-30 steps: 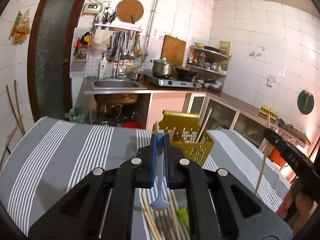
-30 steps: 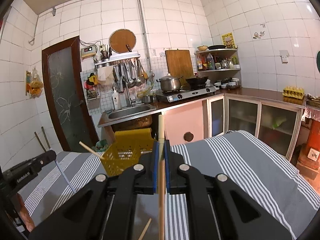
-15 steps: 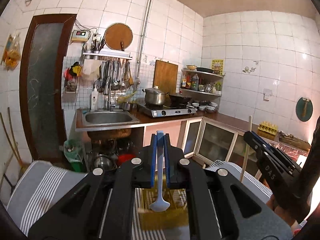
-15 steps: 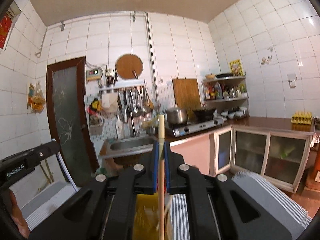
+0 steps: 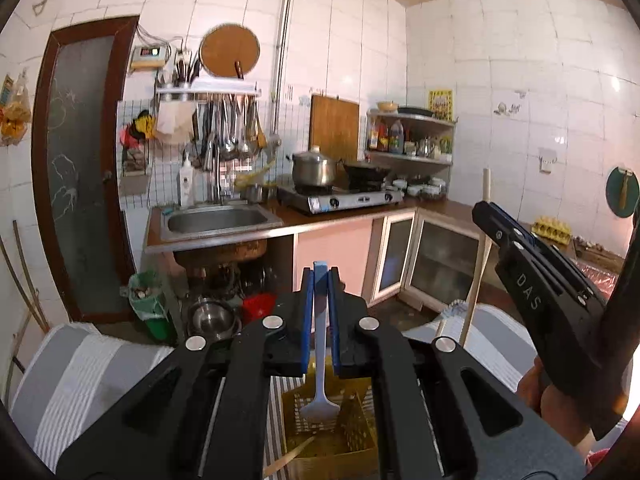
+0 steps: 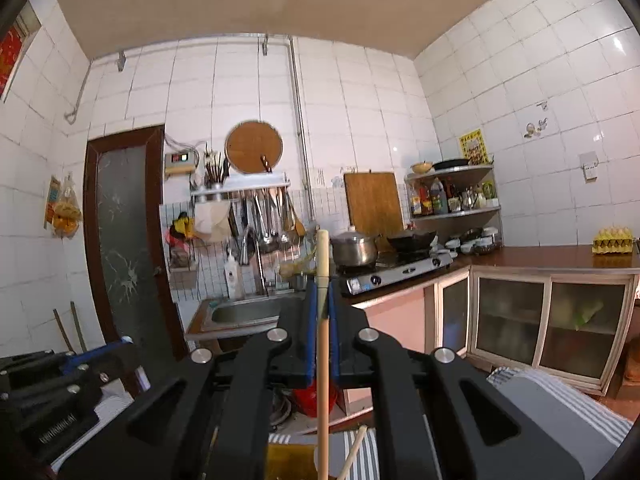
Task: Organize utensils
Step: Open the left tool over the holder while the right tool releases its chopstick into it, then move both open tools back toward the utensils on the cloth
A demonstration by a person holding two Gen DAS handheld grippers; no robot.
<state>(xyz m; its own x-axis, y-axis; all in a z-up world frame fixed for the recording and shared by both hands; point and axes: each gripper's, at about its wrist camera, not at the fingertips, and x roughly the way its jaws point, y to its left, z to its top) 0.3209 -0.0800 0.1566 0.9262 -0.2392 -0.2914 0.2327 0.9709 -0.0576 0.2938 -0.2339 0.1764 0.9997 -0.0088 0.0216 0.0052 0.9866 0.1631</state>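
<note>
Left tool (image 5: 320,276) pinches spoon (image 5: 319,380), bowl hanging seemingly over basket (image 5: 332,436).

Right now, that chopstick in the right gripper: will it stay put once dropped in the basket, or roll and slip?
The wooden chopstick looks stiff and light: it hangs straight from the right gripper. Round and smooth, so probably apt to roll or slide on a flat surface. The yellow basket walls should likely contain it.
</note>
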